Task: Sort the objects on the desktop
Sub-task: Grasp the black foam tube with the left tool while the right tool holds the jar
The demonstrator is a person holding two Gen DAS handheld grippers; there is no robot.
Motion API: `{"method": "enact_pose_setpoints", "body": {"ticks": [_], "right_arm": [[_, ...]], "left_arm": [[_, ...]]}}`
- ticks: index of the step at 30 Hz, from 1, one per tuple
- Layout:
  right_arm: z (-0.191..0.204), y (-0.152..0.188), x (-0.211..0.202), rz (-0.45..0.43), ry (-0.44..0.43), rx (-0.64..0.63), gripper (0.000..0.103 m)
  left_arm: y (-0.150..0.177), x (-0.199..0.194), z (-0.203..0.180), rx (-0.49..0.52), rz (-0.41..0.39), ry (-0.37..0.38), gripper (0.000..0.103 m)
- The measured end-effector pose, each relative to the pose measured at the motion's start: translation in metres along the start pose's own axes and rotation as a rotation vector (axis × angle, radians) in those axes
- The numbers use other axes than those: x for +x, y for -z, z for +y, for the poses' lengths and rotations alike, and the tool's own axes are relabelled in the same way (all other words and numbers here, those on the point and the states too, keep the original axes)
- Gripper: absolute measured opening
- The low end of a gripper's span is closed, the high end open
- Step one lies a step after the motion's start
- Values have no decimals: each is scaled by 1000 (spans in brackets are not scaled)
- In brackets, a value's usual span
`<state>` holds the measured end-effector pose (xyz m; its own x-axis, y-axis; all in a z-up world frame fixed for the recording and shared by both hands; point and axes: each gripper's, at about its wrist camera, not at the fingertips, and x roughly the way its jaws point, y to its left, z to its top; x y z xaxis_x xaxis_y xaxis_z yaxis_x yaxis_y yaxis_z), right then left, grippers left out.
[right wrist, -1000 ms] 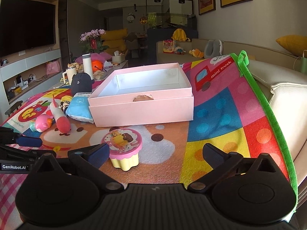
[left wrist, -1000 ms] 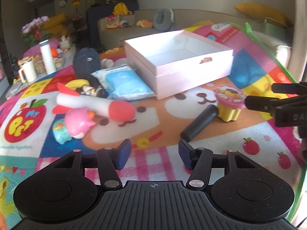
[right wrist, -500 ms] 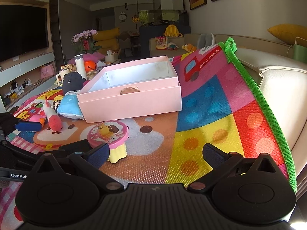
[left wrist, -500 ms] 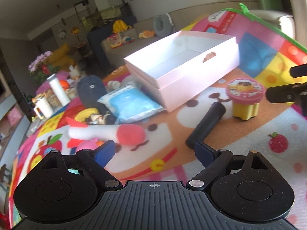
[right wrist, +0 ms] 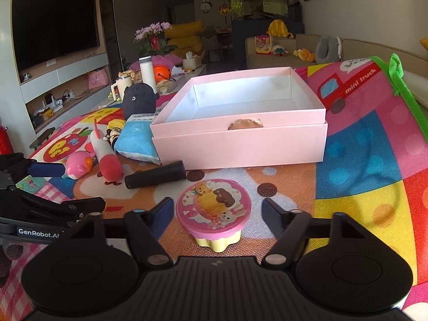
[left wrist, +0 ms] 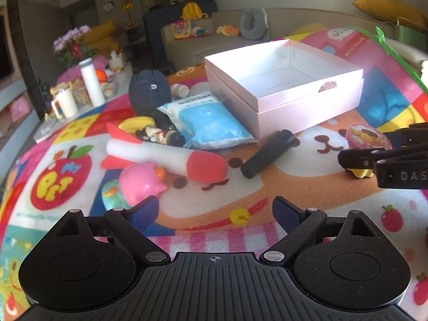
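Note:
A round tin with a pink cartoon lid and yellow fluted base stands on the play mat between the jaws of my right gripper. The jaws are closing, with a small gap left on each side of the tin. My left gripper is open over bare mat, with nothing between its fingers. A black cylinder lies ahead of it, in front of the open pink box. A white and red rocket plush and a pink pig toy lie to the left.
A blue soft pack, a dark cap and a small doll with a yellow toy crowd the box's left side. A white bottle and a mug stand at the back left. The mat rises at the right, green-edged.
My left gripper's jaws have spread wide apart. My right gripper has shifted so that the tin sits centred between its jaws, which have narrowed around it.

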<state>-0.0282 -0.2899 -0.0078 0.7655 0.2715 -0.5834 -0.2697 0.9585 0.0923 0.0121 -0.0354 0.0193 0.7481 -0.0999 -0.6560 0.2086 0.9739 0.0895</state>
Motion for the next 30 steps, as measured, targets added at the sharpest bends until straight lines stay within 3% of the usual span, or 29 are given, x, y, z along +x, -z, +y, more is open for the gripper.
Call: {"method": "enact_pose_setpoints", "body": {"ticks": [4, 7, 14, 20, 23, 24, 30], "right_arm": [[-11, 4, -10, -68, 80, 11, 56], [-22, 8, -15, -100, 145, 18, 56], [-31, 9, -18, -126, 153, 56, 56], [-43, 11, -22, -149, 152, 142, 56], [-43, 11, -21, -148, 144, 145, 56], [-43, 10, -21, -147, 141, 142, 56], [-43, 11, -20, -140, 134, 142, 56]], "left_arm": [[-10, 11, -9, -132, 46, 142, 96], [-23, 24, -26, -163, 31, 126, 96], [-52, 55, -42, -269, 43, 83, 97], [-54, 71, -50, -159, 6, 11, 96], [-49, 71, -54, -83, -7, -31, 86], [-48, 71, -55, -70, -11, -28, 82], [-37, 54, -48, -28, -15, -19, 81]]}}
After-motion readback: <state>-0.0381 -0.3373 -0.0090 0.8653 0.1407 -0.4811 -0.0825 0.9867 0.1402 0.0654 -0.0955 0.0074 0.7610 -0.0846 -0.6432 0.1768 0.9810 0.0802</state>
